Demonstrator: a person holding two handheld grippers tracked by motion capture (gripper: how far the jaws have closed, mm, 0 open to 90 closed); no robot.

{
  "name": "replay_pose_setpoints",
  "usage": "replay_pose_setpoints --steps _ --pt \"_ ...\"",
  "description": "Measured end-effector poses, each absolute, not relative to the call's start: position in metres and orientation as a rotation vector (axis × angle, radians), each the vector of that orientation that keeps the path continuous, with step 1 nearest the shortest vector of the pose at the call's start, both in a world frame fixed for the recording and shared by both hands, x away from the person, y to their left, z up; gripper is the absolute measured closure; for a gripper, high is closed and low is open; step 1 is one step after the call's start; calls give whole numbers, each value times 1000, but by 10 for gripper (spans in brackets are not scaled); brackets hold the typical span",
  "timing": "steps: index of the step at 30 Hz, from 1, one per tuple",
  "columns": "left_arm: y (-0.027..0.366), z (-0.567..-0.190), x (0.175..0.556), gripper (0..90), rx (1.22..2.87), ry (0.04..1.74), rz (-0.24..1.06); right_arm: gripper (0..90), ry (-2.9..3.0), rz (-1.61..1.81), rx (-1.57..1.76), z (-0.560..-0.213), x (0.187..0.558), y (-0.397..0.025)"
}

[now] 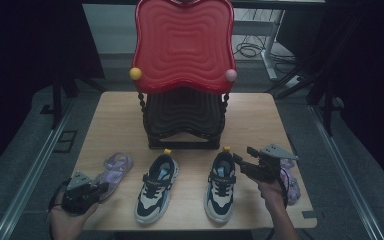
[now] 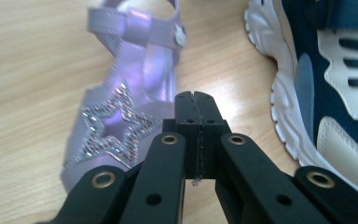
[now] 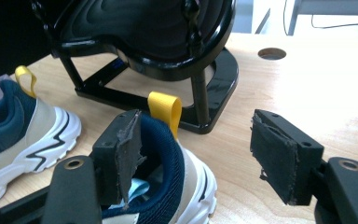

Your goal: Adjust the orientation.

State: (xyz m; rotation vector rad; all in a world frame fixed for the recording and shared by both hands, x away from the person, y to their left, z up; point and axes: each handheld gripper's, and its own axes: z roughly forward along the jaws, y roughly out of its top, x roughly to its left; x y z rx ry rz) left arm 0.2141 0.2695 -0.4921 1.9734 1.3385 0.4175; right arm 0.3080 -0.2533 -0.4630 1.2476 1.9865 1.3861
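Note:
Two navy, white and beige sneakers stand side by side near the table's front: the left sneaker (image 1: 155, 187) and the right sneaker (image 1: 221, 185), each with a yellow heel loop (image 3: 165, 109). A purple sandal (image 1: 114, 171) with a glittery star (image 2: 114, 126) lies at the left. My left gripper (image 1: 104, 189) (image 2: 196, 100) hovers at its near end, jaws shut and holding nothing. My right gripper (image 1: 242, 159) (image 3: 196, 156) is open at the right sneaker's heel (image 3: 168, 163); its left jaw is against the collar. A second purple sandal (image 1: 291, 182) lies partly hidden behind the right hand.
A black two-tier stand (image 1: 182, 117) (image 3: 168, 42) carries a red wavy tray (image 1: 182, 45) with a yellow ball (image 1: 135, 73) and a pink ball (image 1: 231, 75). It sits mid-table just behind the shoes. The table (image 1: 255, 120) has a cable hole (image 3: 271, 53). Dark floor surrounds it.

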Motion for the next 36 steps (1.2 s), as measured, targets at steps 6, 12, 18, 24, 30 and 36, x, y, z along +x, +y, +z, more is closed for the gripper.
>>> replay_pose_setpoints --steps 6,12,18,24,30,36 --pt "272 -501 214 900 1989 1364 374 324 2015 1365 1237 -467 308 -247" --pt "269 -509 213 900 2027 1365 344 322 2031 1346 1243 -472 308 -245" --pt "274 -518 214 900 2038 1406 332 321 2038 1341 1241 -473 307 -244" --pt "281 -518 217 900 2039 1426 325 320 2033 1336 1249 -473 306 -246" --pt "285 -518 218 900 2032 1431 311 319 2035 1331 1252 -474 307 -247" --pt "288 -515 220 900 2043 1452 329 318 2036 1322 1257 -475 307 -247"
